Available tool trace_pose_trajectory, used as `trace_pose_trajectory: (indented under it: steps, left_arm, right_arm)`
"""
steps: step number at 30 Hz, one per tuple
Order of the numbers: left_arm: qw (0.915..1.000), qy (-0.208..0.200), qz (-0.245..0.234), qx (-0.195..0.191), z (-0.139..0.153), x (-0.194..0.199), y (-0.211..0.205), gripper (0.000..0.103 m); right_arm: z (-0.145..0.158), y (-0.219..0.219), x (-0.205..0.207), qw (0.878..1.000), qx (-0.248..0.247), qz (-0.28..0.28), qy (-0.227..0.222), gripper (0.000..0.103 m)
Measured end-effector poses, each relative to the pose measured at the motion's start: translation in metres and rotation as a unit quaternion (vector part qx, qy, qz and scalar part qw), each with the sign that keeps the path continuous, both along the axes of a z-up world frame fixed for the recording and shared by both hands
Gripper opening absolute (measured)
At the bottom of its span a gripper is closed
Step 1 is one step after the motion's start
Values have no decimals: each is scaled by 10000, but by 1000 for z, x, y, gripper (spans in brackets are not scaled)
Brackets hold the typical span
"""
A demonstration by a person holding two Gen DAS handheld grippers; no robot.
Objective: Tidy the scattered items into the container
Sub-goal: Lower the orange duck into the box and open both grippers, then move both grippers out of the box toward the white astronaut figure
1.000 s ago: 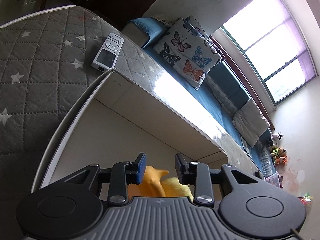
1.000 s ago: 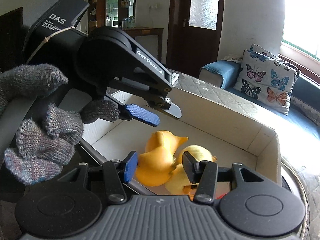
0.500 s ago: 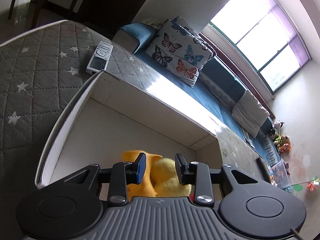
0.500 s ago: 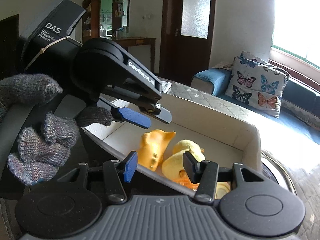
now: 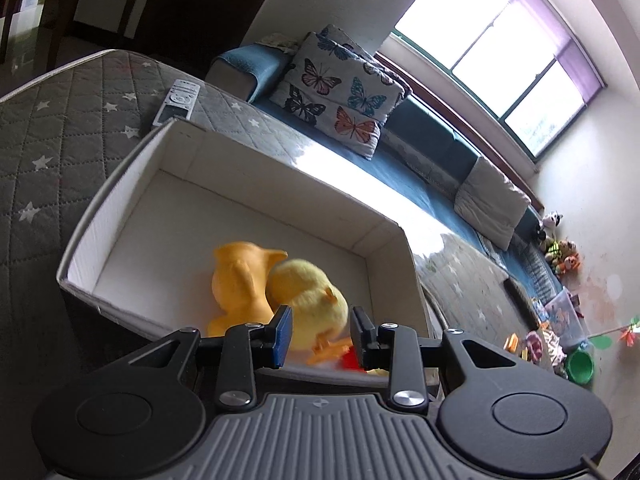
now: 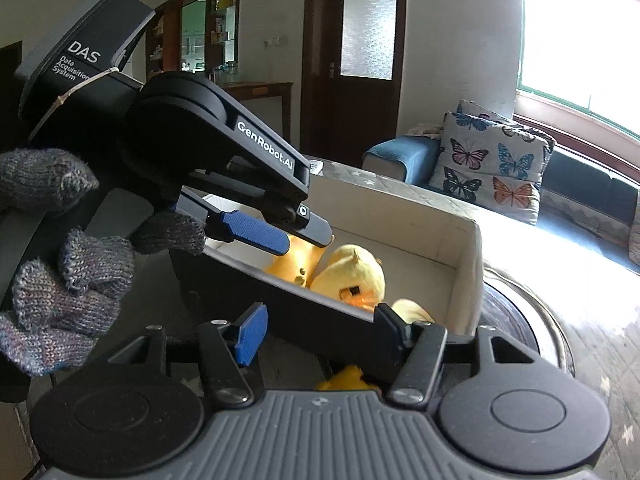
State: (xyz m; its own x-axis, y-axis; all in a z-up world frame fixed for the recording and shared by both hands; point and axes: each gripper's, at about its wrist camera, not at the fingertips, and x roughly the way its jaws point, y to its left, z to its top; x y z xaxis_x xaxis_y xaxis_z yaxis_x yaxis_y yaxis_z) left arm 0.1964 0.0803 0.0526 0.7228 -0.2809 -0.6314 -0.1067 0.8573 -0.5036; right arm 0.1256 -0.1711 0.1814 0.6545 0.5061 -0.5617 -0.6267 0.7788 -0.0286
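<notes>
Fingers of both the left gripper and right gripper gape empty, pulled back from the box since before.

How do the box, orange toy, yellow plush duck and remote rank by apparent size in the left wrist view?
1. Box, clearly the largest.
2. Orange toy and yellow plush duck: too alike to rank.
3. Remote, smallest, though farthest from the camera.

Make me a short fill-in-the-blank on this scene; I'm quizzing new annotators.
1. The orange toy and the yellow plush duck lie inside the white ____.
2. The cushion on the sofa is printed with ____.
3. The remote control lies on the grey quilt, ____ the box.

Missing words: box; butterflies; outside
</notes>
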Motion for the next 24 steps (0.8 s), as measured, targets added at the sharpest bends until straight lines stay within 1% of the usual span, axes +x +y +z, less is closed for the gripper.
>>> trace_pose_trajectory:
  steps: [6, 9, 16, 20, 24]
  left_arm:
    - [9999, -20, -146, 52, -1, -14, -14, 34]
    - [9997, 0, -226, 77, -4, -19, -22, 34]
    - [9990, 27, -422, 134, -7, -30, -40, 34]
    - [9984, 27, -528, 197, -9, -35, -50, 34]
    - [9976, 86, -653, 220, -13, -39, -61, 34]
  right_arm:
    - [-4, -16, -20, 9998, 62, -161, 43, 61]
    - [-7, -23, -31, 9996, 66, -259, 74, 64]
    - [-14, -43, -41, 9986, 88, -502, 159, 65]
    - [-17, -52, -48, 9980, 94, -597, 187, 67]
    - [-21, -59, -53, 9971, 106, -703, 259, 68]
